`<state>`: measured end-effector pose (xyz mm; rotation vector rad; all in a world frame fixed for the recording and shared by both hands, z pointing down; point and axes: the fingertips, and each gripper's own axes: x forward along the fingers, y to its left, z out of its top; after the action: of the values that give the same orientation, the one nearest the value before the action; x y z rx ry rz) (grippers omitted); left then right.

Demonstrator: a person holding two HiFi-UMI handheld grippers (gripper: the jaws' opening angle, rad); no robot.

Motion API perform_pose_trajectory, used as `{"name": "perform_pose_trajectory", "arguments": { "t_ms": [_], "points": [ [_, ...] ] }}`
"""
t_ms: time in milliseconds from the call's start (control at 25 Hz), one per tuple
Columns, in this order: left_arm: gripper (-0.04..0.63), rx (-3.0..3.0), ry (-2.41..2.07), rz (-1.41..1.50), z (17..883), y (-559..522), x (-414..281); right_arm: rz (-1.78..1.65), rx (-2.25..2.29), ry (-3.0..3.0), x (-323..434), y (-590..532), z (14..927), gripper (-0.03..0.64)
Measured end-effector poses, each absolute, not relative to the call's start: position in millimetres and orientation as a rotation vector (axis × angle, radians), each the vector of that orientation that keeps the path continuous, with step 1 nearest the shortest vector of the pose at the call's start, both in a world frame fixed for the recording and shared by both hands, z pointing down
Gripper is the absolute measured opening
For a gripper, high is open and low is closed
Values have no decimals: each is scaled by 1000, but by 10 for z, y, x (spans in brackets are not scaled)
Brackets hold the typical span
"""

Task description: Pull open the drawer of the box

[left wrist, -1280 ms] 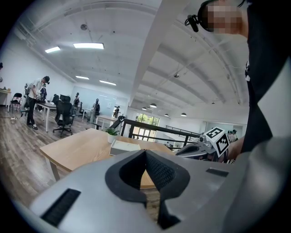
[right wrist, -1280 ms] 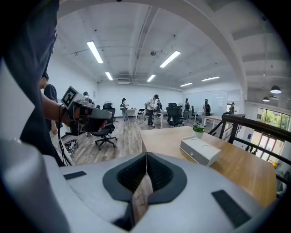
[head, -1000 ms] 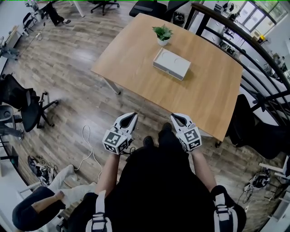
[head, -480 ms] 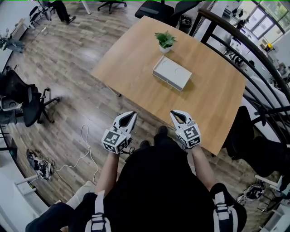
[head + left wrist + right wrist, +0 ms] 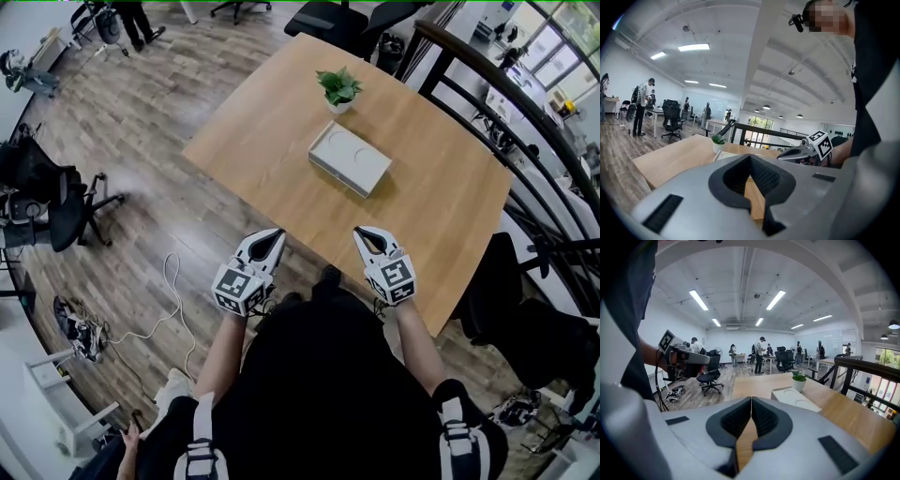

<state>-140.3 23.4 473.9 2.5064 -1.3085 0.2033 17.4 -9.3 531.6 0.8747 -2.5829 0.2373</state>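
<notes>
A flat white box [image 5: 349, 158] lies on the wooden table [image 5: 281, 122], its drawer face toward me and flush with the body. It shows again as a white box [image 5: 796, 399] in the right gripper view and only as a pale edge, the box [image 5: 723, 153], in the left gripper view. My left gripper [image 5: 273, 238] hangs over the floor short of the table's near edge, jaws shut and empty. My right gripper [image 5: 367, 235] is level with it near the table's edge, also shut with nothing held. Both are well short of the box.
A small potted plant [image 5: 338, 88] stands just beyond the box. Black office chairs [image 5: 58, 208] stand at the left, a dark railing [image 5: 525, 122] runs along the right, and a white cable [image 5: 178, 300] lies on the floor. People stand far off across the room.
The table and box have drifted slightly nearer and leftward in the head view as I step forward. Both grippers hold the same pose, still shut.
</notes>
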Motion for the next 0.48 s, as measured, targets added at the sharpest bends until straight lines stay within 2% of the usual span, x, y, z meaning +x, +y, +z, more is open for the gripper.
{"name": "perform_pose_trajectory", "arguments": {
  "t_ms": [480],
  "points": [
    [23, 2485, -1308, 246, 4884, 78, -1004, 300, 851, -2579, 578, -165, 5589, 25]
  ]
}}
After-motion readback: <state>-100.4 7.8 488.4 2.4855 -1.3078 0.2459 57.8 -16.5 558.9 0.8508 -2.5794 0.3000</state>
